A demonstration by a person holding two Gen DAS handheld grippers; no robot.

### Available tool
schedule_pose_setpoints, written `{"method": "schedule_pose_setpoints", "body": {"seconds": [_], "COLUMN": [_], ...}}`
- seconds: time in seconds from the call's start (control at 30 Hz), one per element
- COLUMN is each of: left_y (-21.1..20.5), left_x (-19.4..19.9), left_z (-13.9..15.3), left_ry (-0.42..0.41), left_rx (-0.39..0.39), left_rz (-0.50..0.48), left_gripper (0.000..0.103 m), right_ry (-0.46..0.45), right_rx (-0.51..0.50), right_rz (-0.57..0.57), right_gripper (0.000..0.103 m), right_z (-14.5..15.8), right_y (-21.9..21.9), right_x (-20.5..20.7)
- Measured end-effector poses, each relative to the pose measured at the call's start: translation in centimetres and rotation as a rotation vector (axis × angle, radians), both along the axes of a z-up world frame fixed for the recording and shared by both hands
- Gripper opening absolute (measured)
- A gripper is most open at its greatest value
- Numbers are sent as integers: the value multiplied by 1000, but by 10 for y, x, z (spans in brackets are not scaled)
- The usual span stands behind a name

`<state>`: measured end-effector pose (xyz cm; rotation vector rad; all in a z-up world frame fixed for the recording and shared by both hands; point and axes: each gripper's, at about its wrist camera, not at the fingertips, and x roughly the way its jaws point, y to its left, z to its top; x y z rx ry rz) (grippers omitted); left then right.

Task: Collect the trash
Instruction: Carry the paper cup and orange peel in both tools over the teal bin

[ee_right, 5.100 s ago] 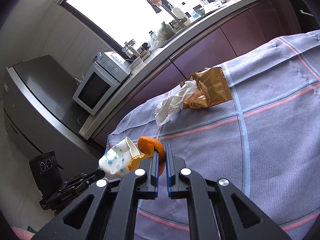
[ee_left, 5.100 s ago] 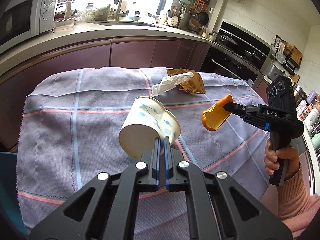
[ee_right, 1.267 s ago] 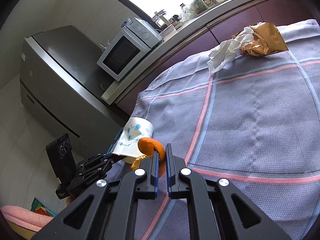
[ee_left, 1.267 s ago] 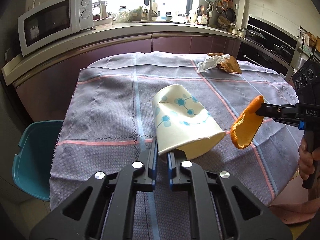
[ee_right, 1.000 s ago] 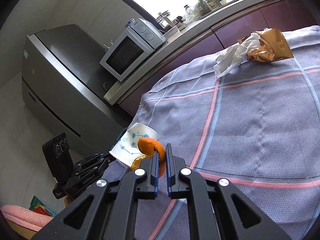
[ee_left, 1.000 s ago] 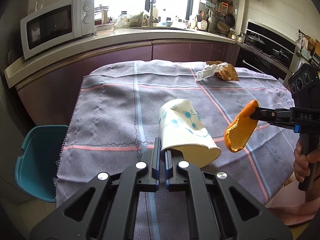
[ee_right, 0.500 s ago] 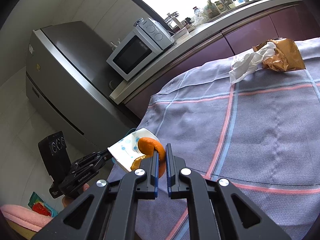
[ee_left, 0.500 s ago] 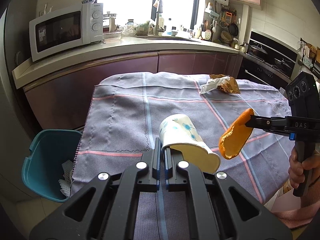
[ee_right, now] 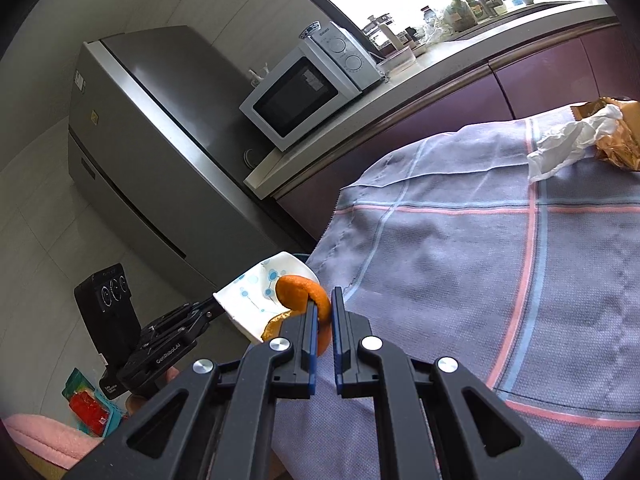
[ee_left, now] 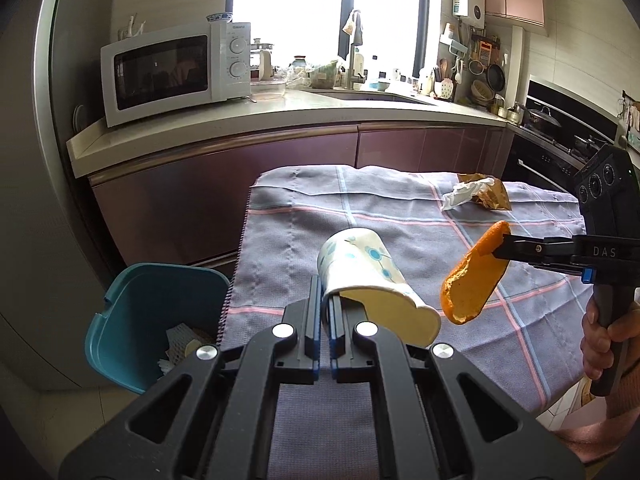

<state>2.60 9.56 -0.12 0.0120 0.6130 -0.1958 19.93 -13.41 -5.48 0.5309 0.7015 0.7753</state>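
Kitchen table (ee_left: 288, 216): we have lifted paper cup (ee_left: 360, 264) and orange peel (ee_left: 472, 284), each pinched in closed fingers, toward the teal bin (ee_left: 132, 312), now in view.

Woven tablecloth (ee_left: 392, 216) — matt; paper cup (ee_left: 360, 268) (smooth); brushed-steel fridge (ee_right: 152, 128).

I've got a white microwave (ee_left: 176, 70) at the counter's (ee_left: 280, 116) left end; a steel fridge (ee_right: 160, 148) stands just beside that end; a sink tap (ee_left: 352, 68) rises at the counter's window edge.
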Motion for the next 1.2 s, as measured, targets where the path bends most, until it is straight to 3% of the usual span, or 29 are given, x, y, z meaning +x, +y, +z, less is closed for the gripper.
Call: {"method": "schedule_pose_setpoints", "body": {"seconds": [0.5,1.2], "left_y": [61,137], "left_x": [-9,15], "left_z": [7,-10], "left_ry": [-23,17], "left_rx": [4,24], "left_rz": [132,289], "left_gripper": [3,3], "right_ry": [-2,31], "right_rx": [-6,-63], "right_rz": [121,218], "right_gripper": [6,6], "right_z": [11,13], "right_y": [70,155], "right_x": [29,73]}}
